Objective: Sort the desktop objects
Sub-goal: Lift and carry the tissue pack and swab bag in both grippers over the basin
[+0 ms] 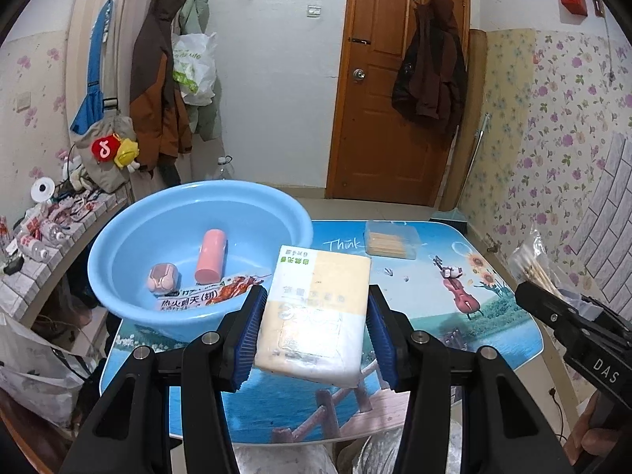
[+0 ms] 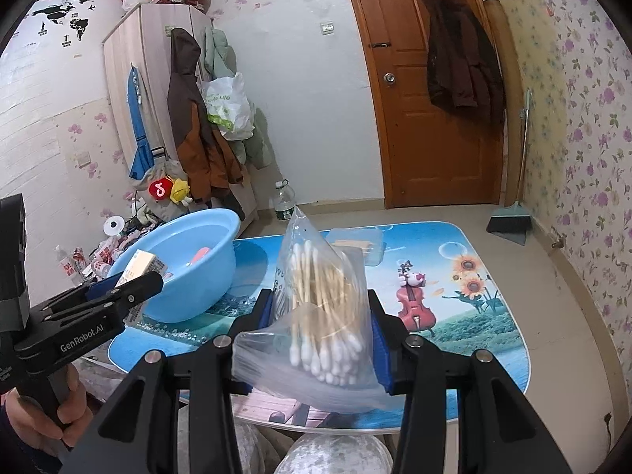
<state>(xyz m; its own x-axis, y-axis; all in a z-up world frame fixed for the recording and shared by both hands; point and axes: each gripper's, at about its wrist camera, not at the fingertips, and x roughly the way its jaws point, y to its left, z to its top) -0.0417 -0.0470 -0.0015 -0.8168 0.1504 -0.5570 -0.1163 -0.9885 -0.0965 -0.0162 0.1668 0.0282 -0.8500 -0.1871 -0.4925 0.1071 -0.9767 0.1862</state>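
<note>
The tissue pack, yellow and white in clear wrap, is clamped between the blue pads of the left tool and held in the air just to the right of the blue basin, tilted, with its far end toward the basin's rim. In the right wrist view the same pack shows at the tip of the left tool, in front of the basin.

The right tool is closed on a clear plastic bag of cotton swabs; the bag stands up between the pads with its top corner pointing upward, and the white swab tips bunch at its lower end. It hangs above the tabletop, to the right of the basin.

Inside the basin lie 3 things: a pink cylinder near the middle, a small pink rounded item to its left, and a printed snack packet against the near wall.

The basin sits on the left part of the tabletop, overhanging its left edge. A clear lidded box of wooden sticks rests on the tabletop's far edge, to the right of the basin. A hand grips the left tool's handle.
</note>
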